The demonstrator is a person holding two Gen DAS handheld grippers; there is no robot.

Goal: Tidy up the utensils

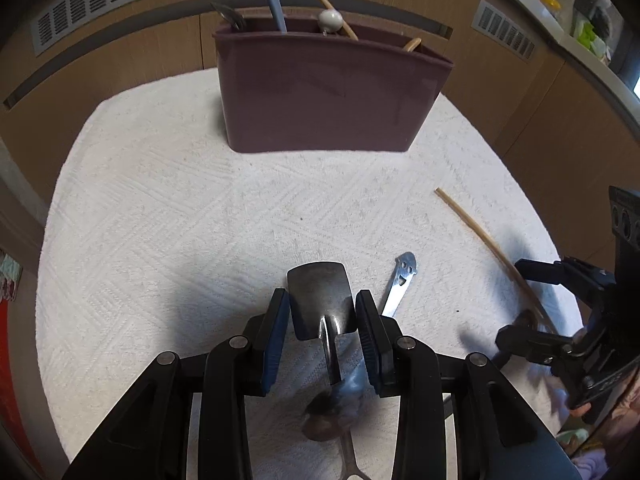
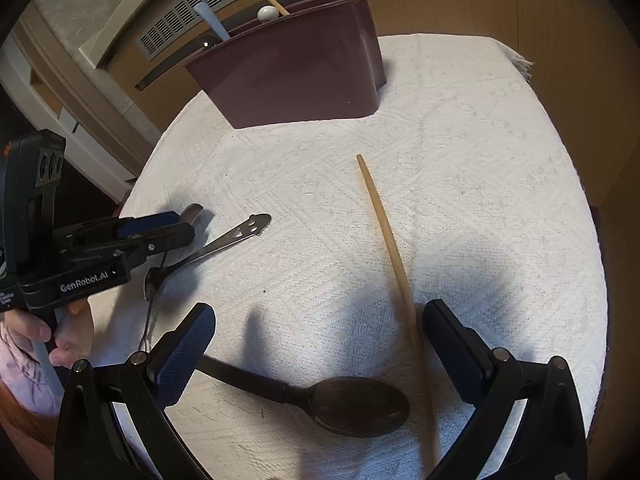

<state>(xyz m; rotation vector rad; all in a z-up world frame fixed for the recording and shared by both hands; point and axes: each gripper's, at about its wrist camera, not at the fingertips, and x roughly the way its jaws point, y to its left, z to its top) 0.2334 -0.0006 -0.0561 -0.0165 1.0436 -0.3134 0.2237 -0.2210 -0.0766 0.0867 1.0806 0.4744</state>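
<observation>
Holding a metal spatula (image 1: 321, 300) clamped between my left gripper (image 1: 322, 334) pads, I have it lifted over the white cloth (image 1: 180, 208). My right gripper (image 2: 316, 354) stands wide apart above a dark spoon (image 2: 352, 406) and chopstick (image 2: 390, 248). The maroon caddy (image 1: 328, 96) waits beyond, already holding utensils.

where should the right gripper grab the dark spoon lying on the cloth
Grip the dark spoon by its straight handle, coming down from above with the fingers either side of it. It lies flat on the white cloth; the bowl is too broad and shallow. The right gripper is open above it, but the wooden stick lies close to the bowl.
</observation>
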